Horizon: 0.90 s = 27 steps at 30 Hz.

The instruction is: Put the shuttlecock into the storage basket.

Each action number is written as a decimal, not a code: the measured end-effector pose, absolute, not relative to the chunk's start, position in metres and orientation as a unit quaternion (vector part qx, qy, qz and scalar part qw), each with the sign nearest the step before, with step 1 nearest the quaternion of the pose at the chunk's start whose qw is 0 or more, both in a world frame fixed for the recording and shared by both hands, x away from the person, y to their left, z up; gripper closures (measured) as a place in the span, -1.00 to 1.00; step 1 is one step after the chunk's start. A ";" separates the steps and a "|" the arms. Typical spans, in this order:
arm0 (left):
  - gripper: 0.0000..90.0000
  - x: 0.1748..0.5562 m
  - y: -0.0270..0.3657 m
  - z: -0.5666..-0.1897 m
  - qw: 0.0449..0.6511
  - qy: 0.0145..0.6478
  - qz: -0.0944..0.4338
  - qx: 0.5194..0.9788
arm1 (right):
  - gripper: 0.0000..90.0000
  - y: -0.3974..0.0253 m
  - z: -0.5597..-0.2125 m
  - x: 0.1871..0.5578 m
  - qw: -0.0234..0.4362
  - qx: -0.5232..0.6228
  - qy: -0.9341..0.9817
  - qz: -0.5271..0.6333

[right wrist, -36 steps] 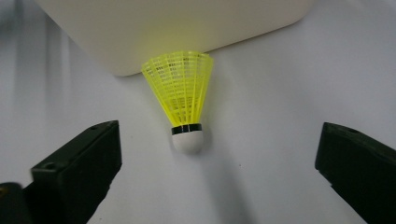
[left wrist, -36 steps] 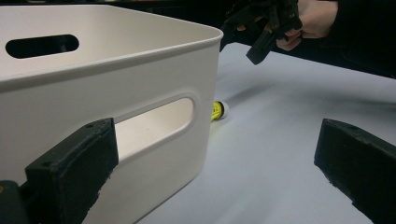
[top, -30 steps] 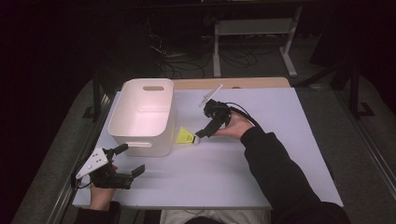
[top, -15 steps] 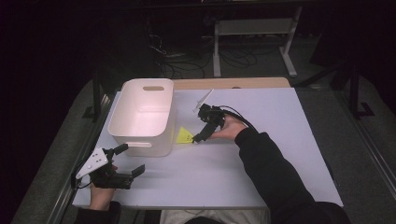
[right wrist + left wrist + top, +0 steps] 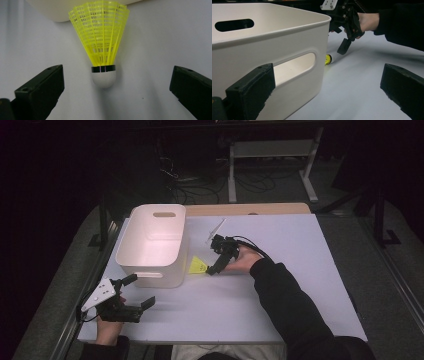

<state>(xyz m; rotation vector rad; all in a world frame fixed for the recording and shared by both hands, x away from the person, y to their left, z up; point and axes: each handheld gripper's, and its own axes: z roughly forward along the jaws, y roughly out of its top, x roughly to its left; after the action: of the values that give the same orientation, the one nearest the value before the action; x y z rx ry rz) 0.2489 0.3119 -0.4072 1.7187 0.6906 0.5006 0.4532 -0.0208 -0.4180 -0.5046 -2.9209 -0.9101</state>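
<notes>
Two grippers work over a pale tabletop (image 5: 280,290). From the high view the yellow shuttlecock (image 5: 197,265) is a small bright wedge just beside the near right corner of the white bin (image 5: 152,245), towards the left half of the tabletop. The right gripper view shows far more: a netted yellow skirt fanning towards the bin wall, a black band, and a white rounded cork pointing at the camera. The left gripper view catches its cork end (image 5: 329,59) lying on the surface beside the bin's corner.

Dark floor surrounds the tabletop, with cables and a metal stand beyond the far edge.

The right gripper (image 5: 218,262) has its jaws spread wide, one on each side of the cork, touching nothing. The left gripper (image 5: 136,292), near the front left corner, is likewise wide open and empty, facing the bin's near wall.
</notes>
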 end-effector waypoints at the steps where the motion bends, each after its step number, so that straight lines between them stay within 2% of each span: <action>1: -1.00 0.249 0.312 -0.407 0.574 0.295 0.213 0.733 | -1.00 -0.021 -0.419 0.453 0.022 -0.163 -0.942 -0.292; 15: -1.00 0.249 0.312 -0.407 0.574 0.294 0.213 0.734 | -0.66 -0.016 -0.426 0.452 0.046 -0.139 -0.947 -0.286; 16: -1.00 0.249 0.312 -0.407 0.574 0.294 0.213 0.734 | -0.52 -0.014 -0.428 0.451 0.056 -0.130 -0.950 -0.280; 17: -1.00 0.249 0.312 -0.407 0.574 0.294 0.213 0.734 | -0.47 -0.013 -0.429 0.451 0.056 -0.125 -0.951 -0.278; 18: -1.00 0.249 0.312 -0.407 0.574 0.294 0.213 0.734 | -0.47 -0.013 -0.429 0.451 0.056 -0.125 -0.951 -0.278; 21: -1.00 0.249 0.312 -0.407 0.574 0.294 0.213 0.734 | -0.27 -0.012 -0.430 0.450 0.059 -0.120 -0.952 -0.276; 27: -1.00 0.249 0.312 -0.407 0.574 0.294 0.213 0.734 | -0.05 -0.012 -0.430 0.451 0.057 -0.122 -0.951 -0.279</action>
<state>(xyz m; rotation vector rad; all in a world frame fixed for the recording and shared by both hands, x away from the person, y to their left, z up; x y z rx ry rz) 0.2488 0.3118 -0.4073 1.7191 0.6899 0.4991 0.4512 -0.0120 -0.4302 -0.3715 -2.8835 -0.8475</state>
